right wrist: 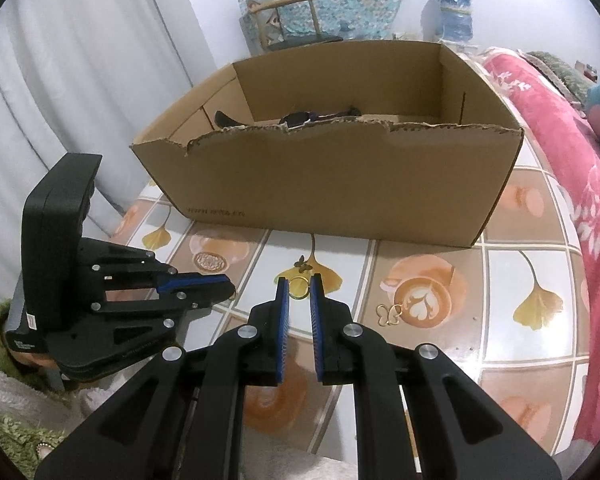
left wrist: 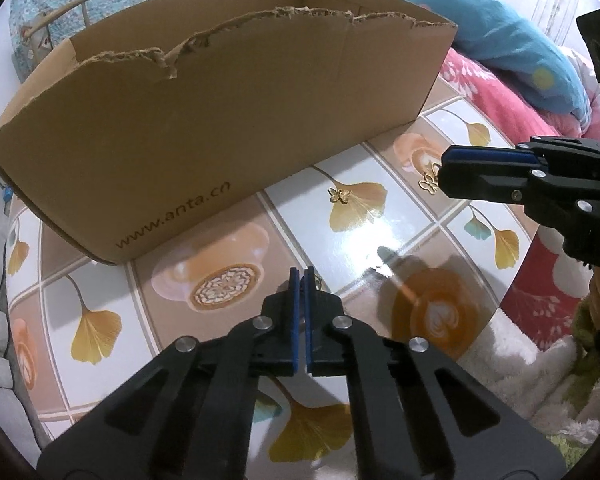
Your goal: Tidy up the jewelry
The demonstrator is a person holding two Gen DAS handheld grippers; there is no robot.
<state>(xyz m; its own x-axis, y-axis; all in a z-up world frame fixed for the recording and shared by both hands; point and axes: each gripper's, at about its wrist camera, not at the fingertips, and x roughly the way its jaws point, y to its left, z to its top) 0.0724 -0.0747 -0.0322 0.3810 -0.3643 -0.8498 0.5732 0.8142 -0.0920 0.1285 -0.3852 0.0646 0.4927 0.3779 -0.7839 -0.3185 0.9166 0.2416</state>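
Note:
My left gripper (left wrist: 302,273) is shut low over the tiled tabletop (left wrist: 360,248). A tiny gold piece (left wrist: 318,280) peeks out beside its right fingertip; I cannot tell whether it is pinched. In the right wrist view the left gripper (right wrist: 230,286) points in from the left. My right gripper (right wrist: 300,282) is shut on a small gold ring (right wrist: 299,289) between its blue pads, just above the table. From the left wrist view the right gripper (left wrist: 444,176) reaches in from the right. A gold butterfly piece (right wrist: 388,314) and a second butterfly piece (right wrist: 304,266) lie on the table.
A cardboard box (right wrist: 340,184) with a torn front rim stands behind both grippers, with a dark item (right wrist: 300,118) inside. A pink floral blanket (right wrist: 560,128) runs along the table's right side. A green shaggy rug (right wrist: 4,432) lies below the table edge.

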